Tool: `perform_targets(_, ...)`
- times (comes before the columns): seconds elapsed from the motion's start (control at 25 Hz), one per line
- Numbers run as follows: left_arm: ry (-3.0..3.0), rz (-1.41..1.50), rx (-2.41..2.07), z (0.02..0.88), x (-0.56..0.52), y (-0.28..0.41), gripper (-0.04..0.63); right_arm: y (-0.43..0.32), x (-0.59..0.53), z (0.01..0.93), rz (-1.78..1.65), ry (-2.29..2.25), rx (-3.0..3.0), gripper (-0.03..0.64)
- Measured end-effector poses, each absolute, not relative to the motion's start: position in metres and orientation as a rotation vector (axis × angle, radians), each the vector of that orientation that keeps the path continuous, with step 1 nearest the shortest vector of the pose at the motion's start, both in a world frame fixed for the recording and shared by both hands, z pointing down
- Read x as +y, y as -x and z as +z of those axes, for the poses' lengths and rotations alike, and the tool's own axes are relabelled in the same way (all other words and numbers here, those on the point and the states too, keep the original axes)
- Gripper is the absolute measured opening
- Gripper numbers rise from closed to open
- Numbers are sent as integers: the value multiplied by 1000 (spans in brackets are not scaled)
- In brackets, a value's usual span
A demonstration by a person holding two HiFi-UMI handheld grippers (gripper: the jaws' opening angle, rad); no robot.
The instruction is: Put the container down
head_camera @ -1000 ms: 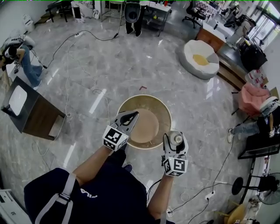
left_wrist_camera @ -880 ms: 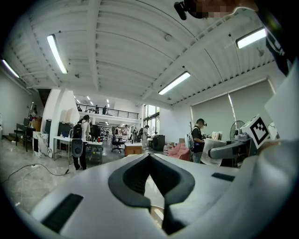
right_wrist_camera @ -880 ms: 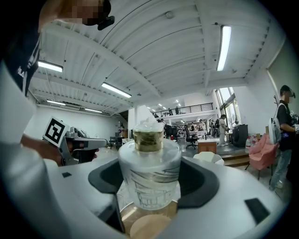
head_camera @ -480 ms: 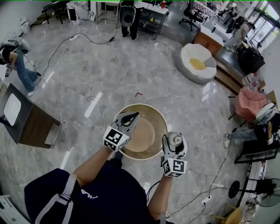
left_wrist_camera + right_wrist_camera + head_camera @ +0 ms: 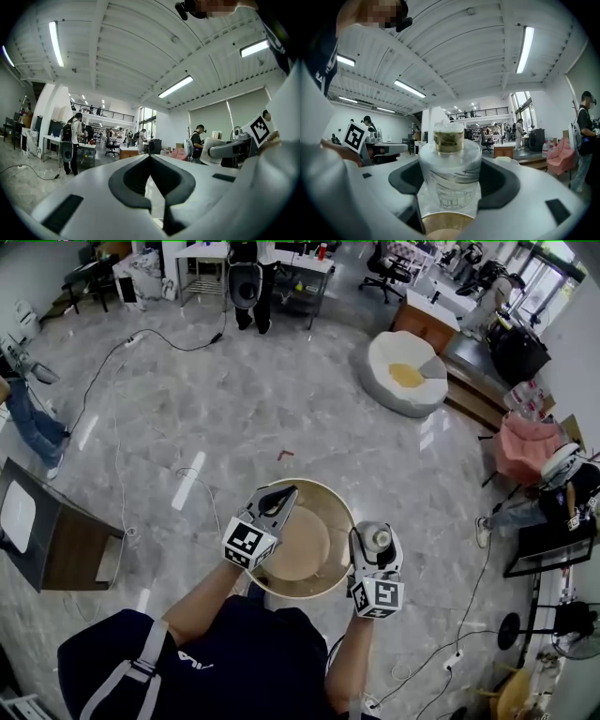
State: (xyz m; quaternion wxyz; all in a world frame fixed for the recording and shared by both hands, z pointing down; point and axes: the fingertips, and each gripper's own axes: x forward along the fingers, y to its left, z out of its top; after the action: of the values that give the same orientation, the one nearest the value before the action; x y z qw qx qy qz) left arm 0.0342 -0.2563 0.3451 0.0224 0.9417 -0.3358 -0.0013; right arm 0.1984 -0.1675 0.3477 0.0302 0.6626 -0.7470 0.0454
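1. The person is holding the right gripper (image 5: 378, 542) over the right edge of a round light-brown table with a pale rim (image 5: 323, 489).
2. Its two jaws are pinching a small see-through bottle-shaped container with a gold cap (image 5: 450, 171), one jaw on each side of its body.
3. The container is sitting upright between the jaws, with its cap pointing up toward the person's head.
4. The person is holding the left gripper (image 5: 150, 157) over the left side of the table, just inside the rim.
5. Its jaws are pressing together at the tips, and nothing is sitting between them.
6. The two grippers are pointing the same way, side by side but apart, and the brown middle of the table is showing between them.
7. A shiny grey stone floor (image 5: 187, 409) is spreading out all around the table, with thin cables (image 5: 141, 334) lying on it.
8. A round white cushion seat with a yellow middle (image 5: 401, 373) is sitting on the floor far off, well away from the table.
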Motion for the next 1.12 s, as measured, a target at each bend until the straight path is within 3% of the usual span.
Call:
perform_targets(0.6,-2878,59,-1087,377,-274,-61,25,-228,-194,370,95,-1951,-2310,337)
perform_targets(1.12,-2911,114,-1107,429,-302,-77,25,-230,-208,463,170,-1830,-2333,337)
